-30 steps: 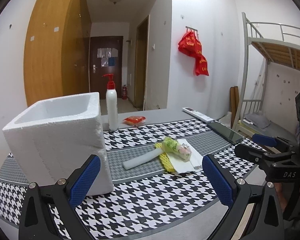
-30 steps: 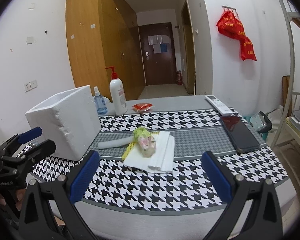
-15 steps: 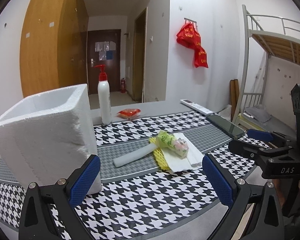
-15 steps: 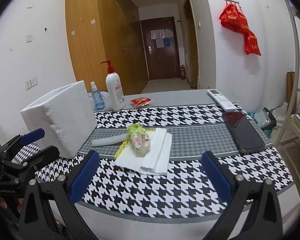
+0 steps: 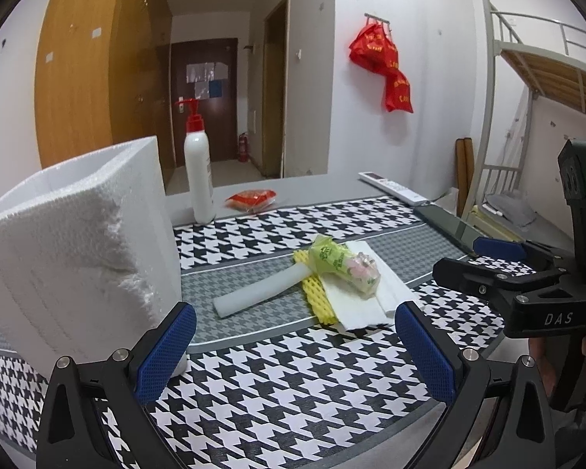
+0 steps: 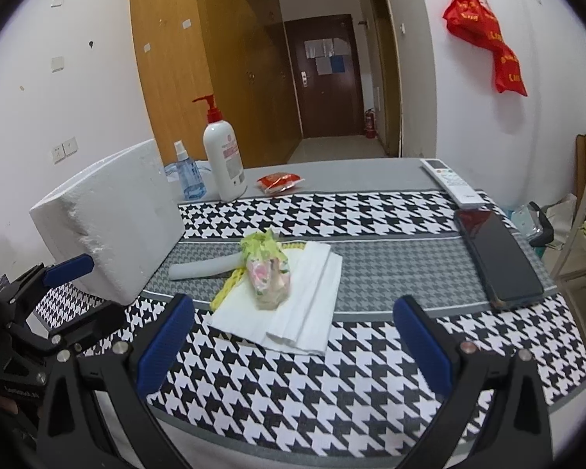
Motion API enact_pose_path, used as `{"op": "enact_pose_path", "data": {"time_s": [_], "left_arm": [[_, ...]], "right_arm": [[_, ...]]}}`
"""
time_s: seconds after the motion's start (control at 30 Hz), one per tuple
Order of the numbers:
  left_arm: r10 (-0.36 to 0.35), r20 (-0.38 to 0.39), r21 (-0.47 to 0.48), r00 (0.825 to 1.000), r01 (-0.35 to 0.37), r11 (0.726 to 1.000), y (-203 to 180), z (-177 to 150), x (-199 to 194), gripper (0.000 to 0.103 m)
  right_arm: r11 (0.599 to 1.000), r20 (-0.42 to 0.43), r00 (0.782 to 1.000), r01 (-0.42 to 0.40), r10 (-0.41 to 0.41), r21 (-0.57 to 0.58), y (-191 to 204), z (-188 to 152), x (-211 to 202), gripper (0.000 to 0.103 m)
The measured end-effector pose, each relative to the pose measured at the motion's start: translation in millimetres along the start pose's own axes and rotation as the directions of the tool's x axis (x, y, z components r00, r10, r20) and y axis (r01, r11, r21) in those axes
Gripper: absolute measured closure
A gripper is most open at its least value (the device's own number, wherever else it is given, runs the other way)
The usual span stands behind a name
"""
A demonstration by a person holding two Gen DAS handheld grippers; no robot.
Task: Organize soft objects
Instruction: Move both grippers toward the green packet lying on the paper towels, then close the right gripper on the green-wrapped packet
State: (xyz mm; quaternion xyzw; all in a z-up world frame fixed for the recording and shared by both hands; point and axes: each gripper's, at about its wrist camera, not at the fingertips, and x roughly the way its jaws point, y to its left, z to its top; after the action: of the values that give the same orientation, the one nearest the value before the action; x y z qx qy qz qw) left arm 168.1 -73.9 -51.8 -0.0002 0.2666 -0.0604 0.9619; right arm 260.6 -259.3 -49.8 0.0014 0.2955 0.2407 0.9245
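Hovering over the near edge of the table, the right gripper [image 6: 293,336] has its blue pads spread wide with nothing between them, and the left gripper [image 5: 293,346] is just as wide apart and just as empty, low beside the foam box [image 5: 74,258].

The soft things lie in one heap on the houndstooth cloth [image 6: 332,383], straight ahead of the right gripper: a filled plastic bag [image 6: 269,273] rests on folded white tissue [image 6: 293,312], with yellow foam netting [image 6: 224,289] poking out underneath and a white foam tube [image 6: 203,267] reaching left toward the box.

The step in hand looks like the approach for a first pick, probably with the box as the place to put things. The bag sits on top, so it seems the sensible one to take first; a close across its narrow middle should hold it, though the tissue below may drag along. The pads ought to come down level and stop short of the cloth. The phone [image 6: 496,258] and remote [image 6: 453,183] lie well apart to the right and need no attention. The box opening is barely visible from here, so its contents cannot be told.
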Motion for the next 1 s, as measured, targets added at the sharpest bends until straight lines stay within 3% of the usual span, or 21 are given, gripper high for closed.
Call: {"op": "enact_pose_path", "data": {"time_s": [0.63, 0.87, 1.0], "left_arm": [[0.027, -0.069, -0.019, 0.997, -0.028, 0.999, 3, -3, 36, 0.001], [0.051, -0.081, -0.022, 0.995, -0.053, 0.998, 8, -1, 44, 0.001], [0.035, -0.09, -0.024, 0.995, -0.037, 0.999, 10, -2, 45, 0.001]], "right_arm": [[0.997, -0.124, 0.991, -0.054, 0.047, -0.06, 5, 17, 55, 0.004], [0.994, -0.178, 0.982, -0.072, 0.056, -0.086, 14, 24, 79, 0.024], [0.99, -0.203, 0.976, -0.098, 0.076, -0.102, 19, 27, 89, 0.028]]}}
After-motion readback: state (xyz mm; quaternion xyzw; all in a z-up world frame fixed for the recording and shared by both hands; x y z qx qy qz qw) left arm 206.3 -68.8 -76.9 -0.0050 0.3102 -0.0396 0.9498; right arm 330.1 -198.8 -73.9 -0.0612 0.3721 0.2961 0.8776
